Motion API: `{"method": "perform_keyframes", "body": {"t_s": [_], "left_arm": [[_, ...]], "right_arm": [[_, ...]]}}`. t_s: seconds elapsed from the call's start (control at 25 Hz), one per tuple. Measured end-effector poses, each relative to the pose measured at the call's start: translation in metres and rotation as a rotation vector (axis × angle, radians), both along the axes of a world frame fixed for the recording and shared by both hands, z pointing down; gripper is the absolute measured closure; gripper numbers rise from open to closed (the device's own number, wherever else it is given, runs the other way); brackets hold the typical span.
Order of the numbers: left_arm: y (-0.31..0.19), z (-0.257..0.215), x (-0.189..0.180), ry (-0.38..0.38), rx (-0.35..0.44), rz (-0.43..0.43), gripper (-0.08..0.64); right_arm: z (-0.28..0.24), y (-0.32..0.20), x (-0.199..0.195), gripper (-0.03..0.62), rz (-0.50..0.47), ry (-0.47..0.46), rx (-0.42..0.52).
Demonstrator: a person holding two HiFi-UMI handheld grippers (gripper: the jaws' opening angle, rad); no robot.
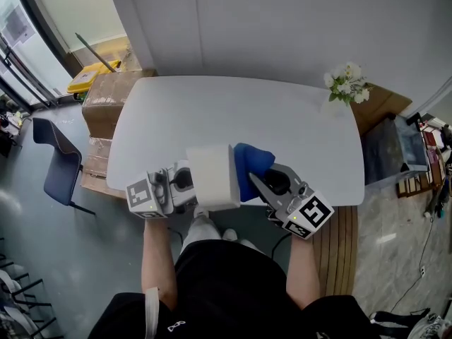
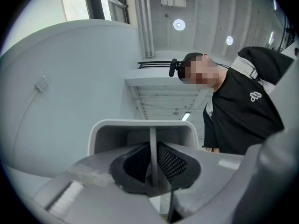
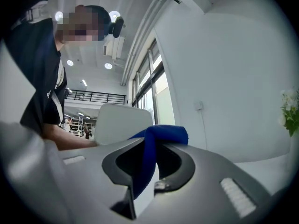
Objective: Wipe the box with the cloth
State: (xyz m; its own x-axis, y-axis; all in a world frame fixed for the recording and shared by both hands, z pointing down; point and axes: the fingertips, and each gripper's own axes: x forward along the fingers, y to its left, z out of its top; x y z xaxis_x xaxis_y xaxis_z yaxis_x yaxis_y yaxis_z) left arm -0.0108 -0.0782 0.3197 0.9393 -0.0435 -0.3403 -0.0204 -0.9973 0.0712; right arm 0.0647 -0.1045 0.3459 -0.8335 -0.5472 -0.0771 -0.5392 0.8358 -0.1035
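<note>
Inward, left gripper (image 2: 152,164) jaws clamped on box (image 2: 140,130) wall, right gripper (image 3: 145,169) jaws level, gripping cloth (image 3: 164,135).

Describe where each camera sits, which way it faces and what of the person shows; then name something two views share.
Head view: on the person's head, facing steeply down at the table; forearms, left gripper and right gripper show.
Left gripper view: on that gripper, facing upward along jaws shut on the box wall; the torso shows.
Right gripper view: on that gripper, along jaws shut on the cloth; a forearm shows.
Shared: both gripper views show the box.
</note>
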Motion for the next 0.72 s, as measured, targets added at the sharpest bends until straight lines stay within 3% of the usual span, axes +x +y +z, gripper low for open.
{"method": "perform_keyframes", "body": {"t_s": [0.32,0.6,0.72], "left_arm": [[-0.017,0.005,-0.013,-0.008,-0.038,-0.123,0.509],[-0.015,0.021,-0.014,-0.066,-0.047,-0.148,0.509],[-0.015,0.025,-0.014,-0.079,-0.049,-0.161,0.509]], "right_arm": [[-0.007,0.029,-0.017,0.537,-0.148,0.045,0.023],[-0.026,0.06,-0.028,0.537,-0.297,0.008,0.022],[-0.037,0.066,-0.029,0.537,-0.343,-0.044,0.065]]}}
